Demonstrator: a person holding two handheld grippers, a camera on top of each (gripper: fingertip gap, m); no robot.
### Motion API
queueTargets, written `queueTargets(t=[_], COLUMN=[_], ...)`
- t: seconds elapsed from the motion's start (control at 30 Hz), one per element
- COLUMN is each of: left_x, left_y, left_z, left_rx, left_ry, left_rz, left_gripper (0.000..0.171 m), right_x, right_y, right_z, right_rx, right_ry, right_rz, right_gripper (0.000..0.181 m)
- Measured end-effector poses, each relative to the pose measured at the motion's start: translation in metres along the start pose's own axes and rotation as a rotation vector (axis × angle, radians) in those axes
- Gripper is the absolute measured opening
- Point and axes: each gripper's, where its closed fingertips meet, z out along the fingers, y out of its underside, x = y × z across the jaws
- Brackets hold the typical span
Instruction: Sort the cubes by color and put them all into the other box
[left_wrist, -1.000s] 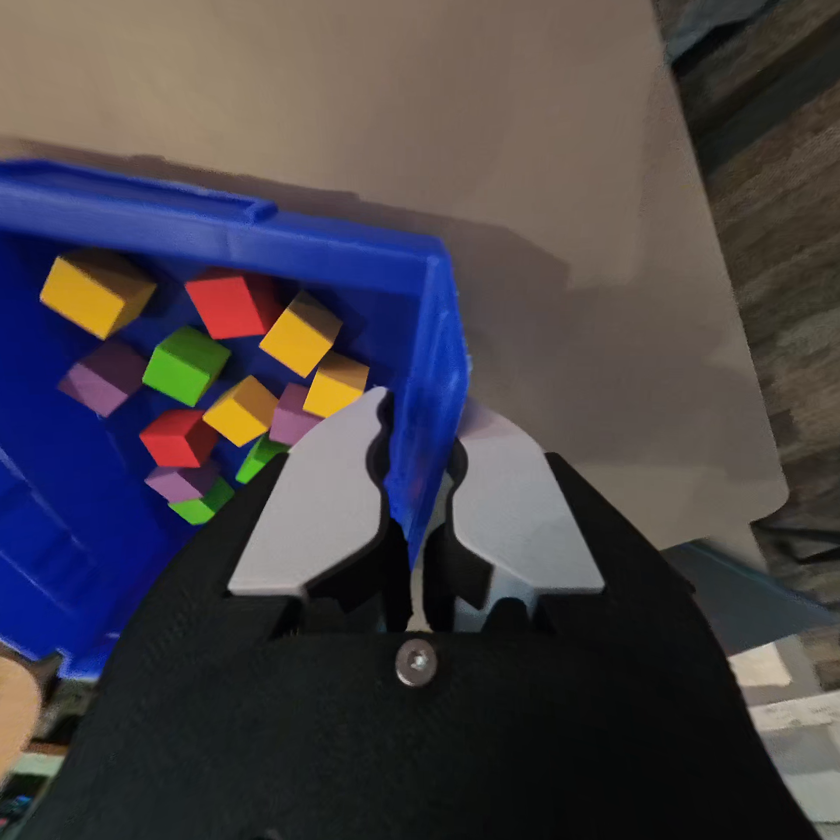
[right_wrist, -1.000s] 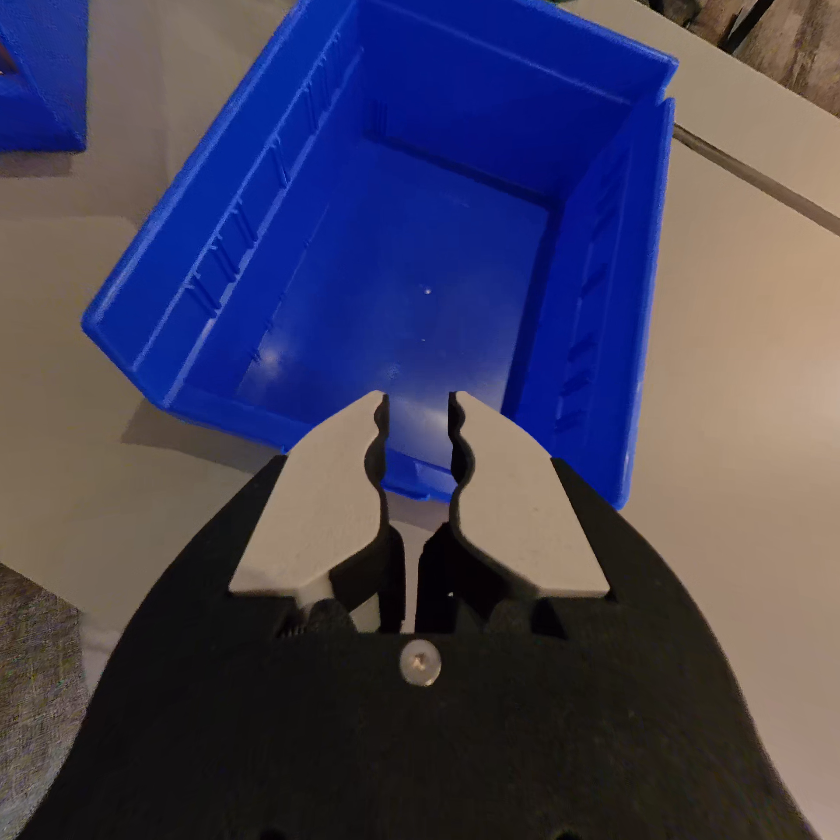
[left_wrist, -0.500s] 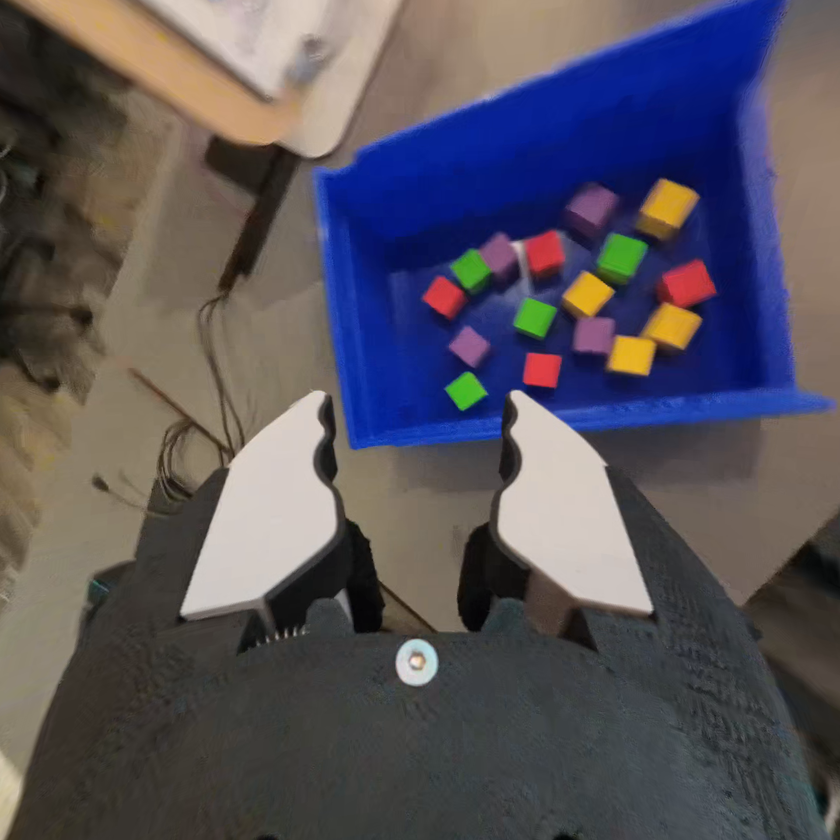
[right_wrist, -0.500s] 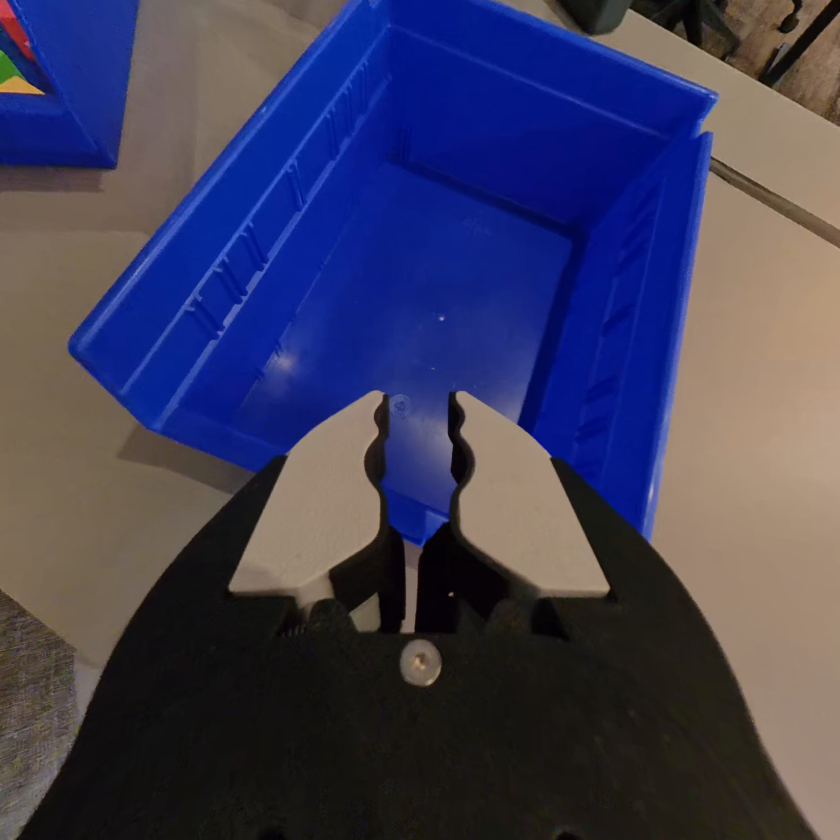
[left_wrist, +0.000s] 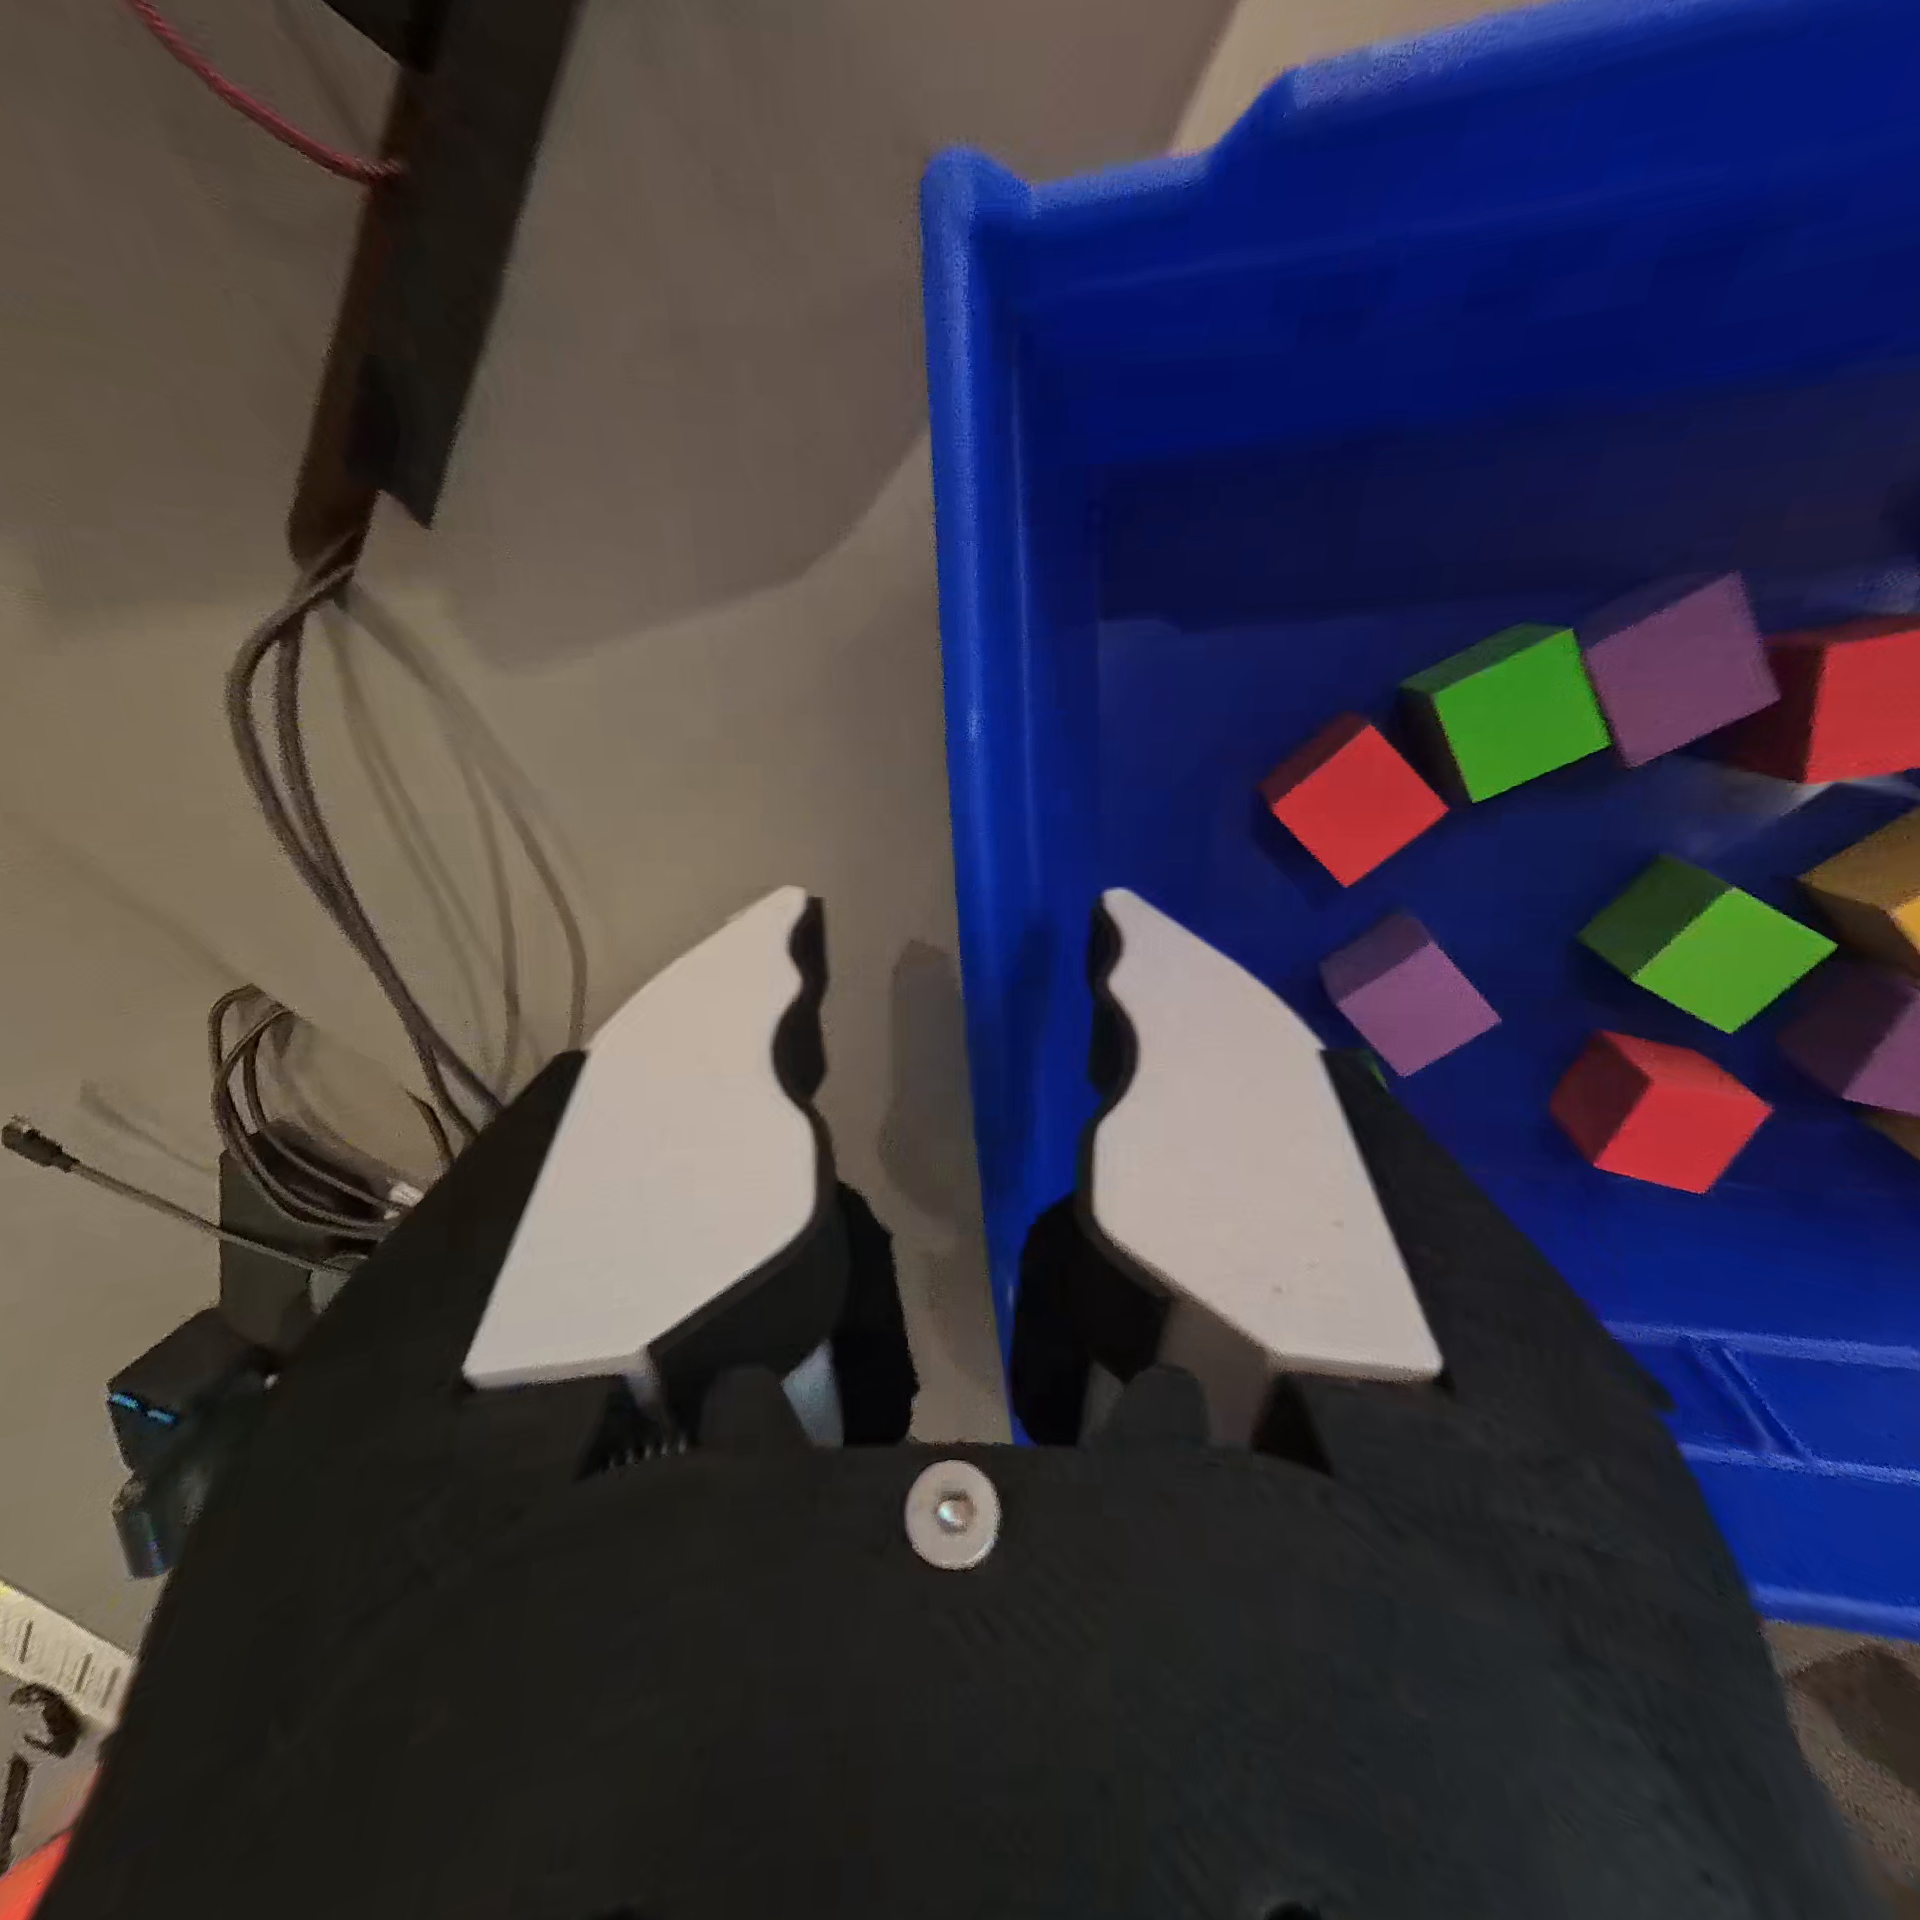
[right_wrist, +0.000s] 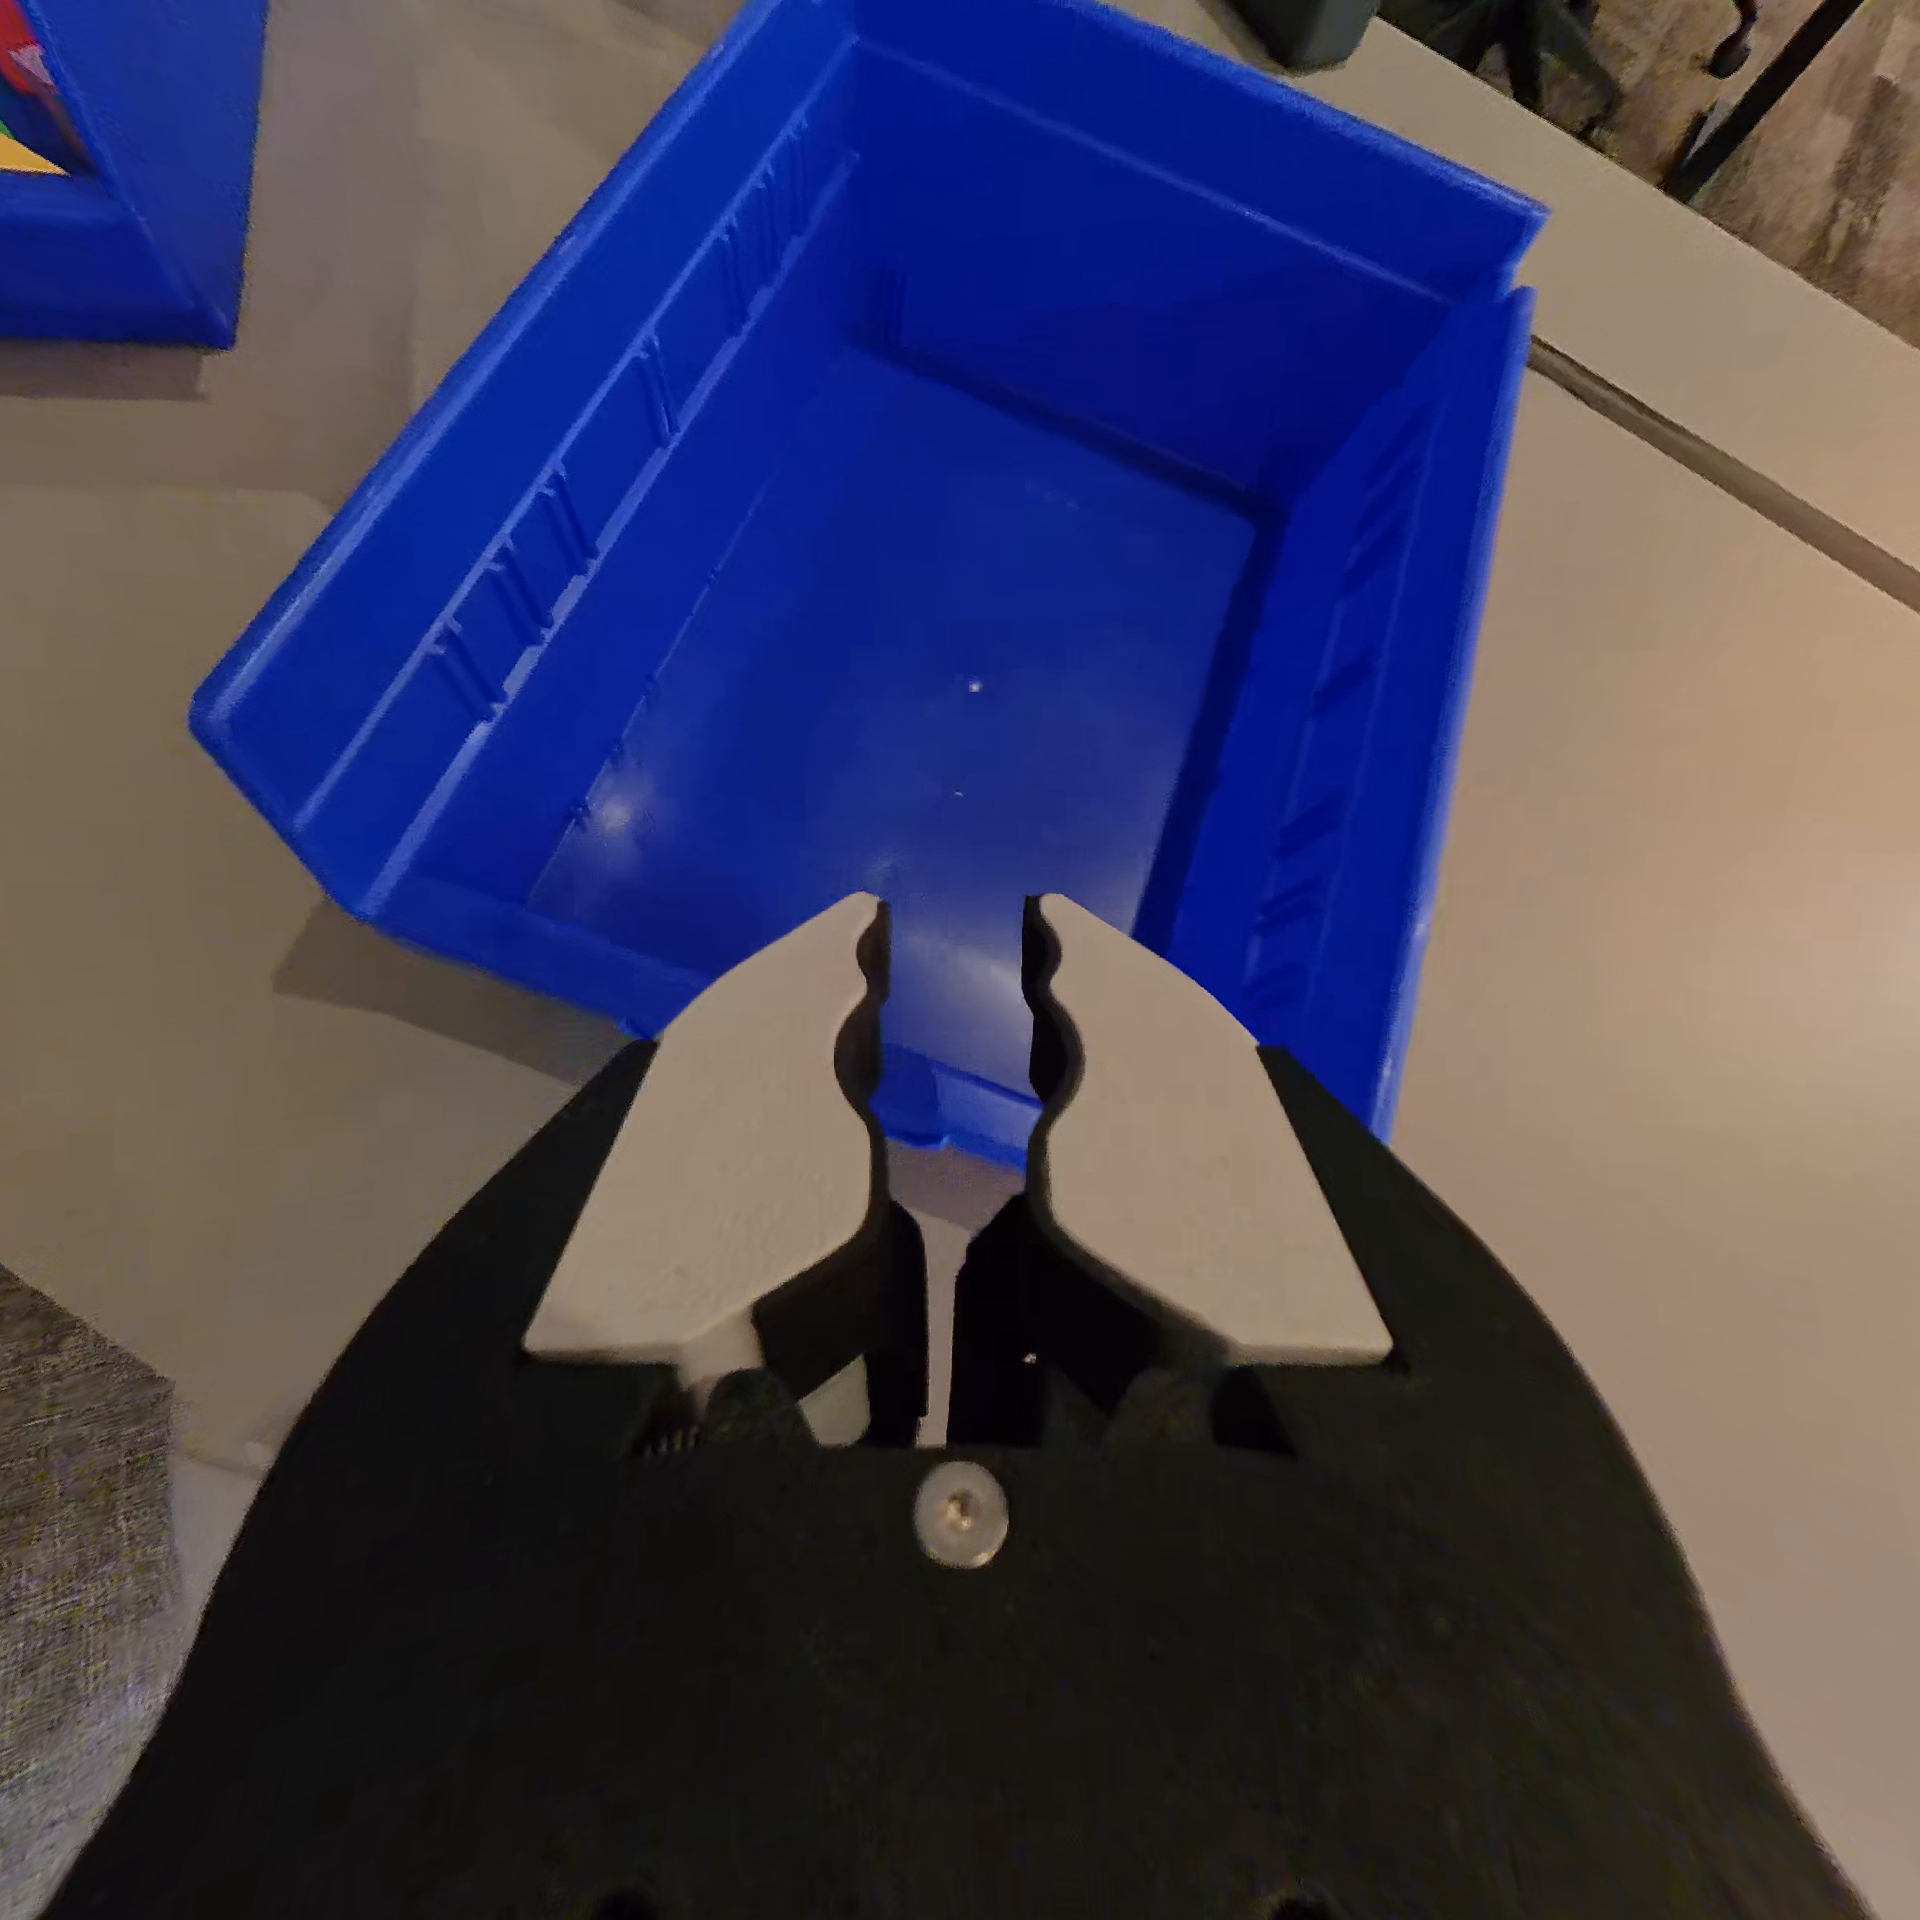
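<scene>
My left gripper is open. Its fingers straddle the left wall of a blue bin, with a gap between each pad and the wall. The bin holds several small cubes, among them a red cube, a green cube and a purple cube. My right gripper is partly open with nothing between the pads. It hovers over the low front lip of a second, empty blue bin. A corner of the cube bin also shows at the top left of the right wrist view.
Both bins stand on a beige table. Grey cables, a dark bar and a black device lie left of the cube bin, below the table. Grey fabric lies at the table's near left edge.
My left gripper was shut on a wall of the cube bin, let go, opened wide and swung round; it now straddles another wall, less open. The right gripper has barely shifted over the empty bin.
</scene>
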Motion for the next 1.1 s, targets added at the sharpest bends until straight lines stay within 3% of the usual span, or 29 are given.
queueTargets(t=[0.1,0.2,0.3,0.57,0.87,1.1], left_x=[0.012,0.021,0.032,0.046,0.062,0.079], left_y=[-0.001,-0.006,-0.012,-0.033,-0.086,-0.125], left_z=[0.008,0.005,0.002,0.004,0.009,0.011], left_rx=[-0.021,0.029,0.125,0.105,0.070,0.115], left_ry=[0.101,0.184,0.215,0.245,0.235,0.199], left_rz=[0.041,0.145,0.336,0.531,0.788,0.930], left_gripper=[0.015,0.010,0.010,0.011,0.012,0.015], right_x=[0.006,0.010,0.009,-0.009,-0.029,-0.032], right_y=[0.005,0.012,0.016,0.018,0.029,0.023], right_z=[-0.008,-0.008,-0.006,-0.003,-0.006,-0.008], right_rx=[-0.008,-0.032,-0.040,-0.073,-0.124,-0.118], right_ry=[0.021,0.023,0.019,0.013,0.015,0.030], right_rz=[-0.003,0.009,0.021,0.011,0.025,0.026], right_gripper=[0.023,0.023,0.023,0.023,0.023,0.023])
